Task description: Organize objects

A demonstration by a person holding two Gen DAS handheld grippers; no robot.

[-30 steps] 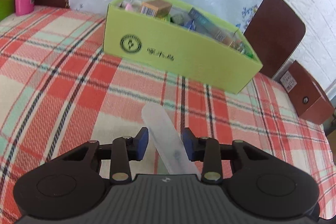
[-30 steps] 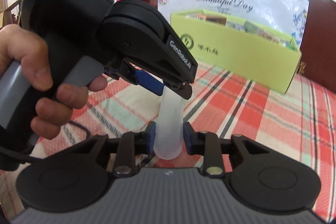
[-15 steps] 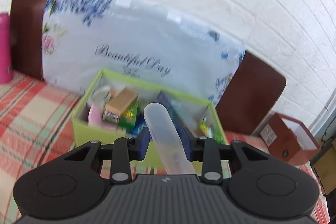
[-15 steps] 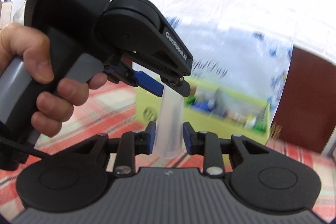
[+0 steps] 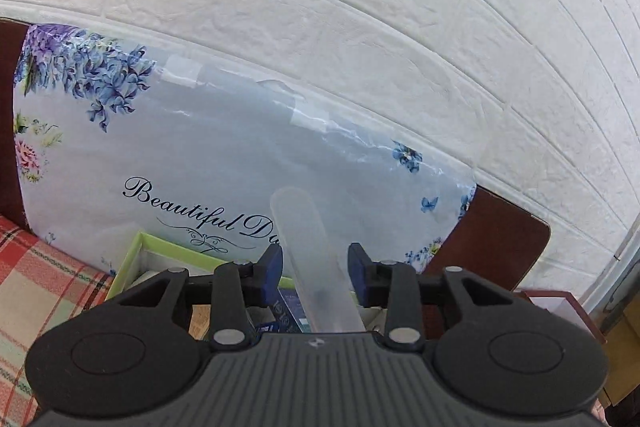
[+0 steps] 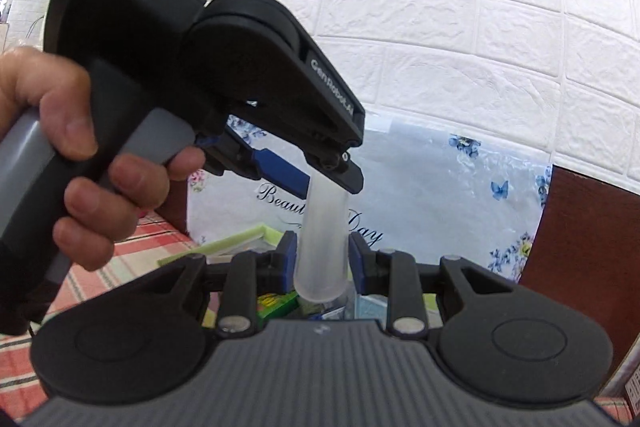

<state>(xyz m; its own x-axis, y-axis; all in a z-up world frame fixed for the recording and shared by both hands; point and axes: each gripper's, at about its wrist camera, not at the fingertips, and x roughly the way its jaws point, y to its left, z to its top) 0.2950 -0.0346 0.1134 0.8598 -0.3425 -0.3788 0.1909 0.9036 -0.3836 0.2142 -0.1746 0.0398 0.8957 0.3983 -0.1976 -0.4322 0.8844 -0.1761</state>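
A frosted translucent plastic tube (image 5: 310, 259) is held between both grippers above the green box (image 5: 132, 259). My left gripper (image 5: 316, 265) has its blue pads around one end. My right gripper (image 6: 322, 259) has its pads against the other end of the tube (image 6: 322, 251). In the right wrist view the left gripper (image 6: 320, 175) comes in from the upper left, a hand on its handle. The green box (image 6: 224, 245) holds several small packages and lies just below the tube.
A floral bag printed "Beautiful Day" (image 5: 240, 163) stands behind the box against a white brick wall. A dark wooden headboard (image 5: 500, 235) is at the right. The red plaid cloth (image 5: 36, 291) covers the surface at the left.
Both grippers have lifted the tube and carried it forward, from low over the plaid cloth to above the green box. The views now tilt up at the wall.
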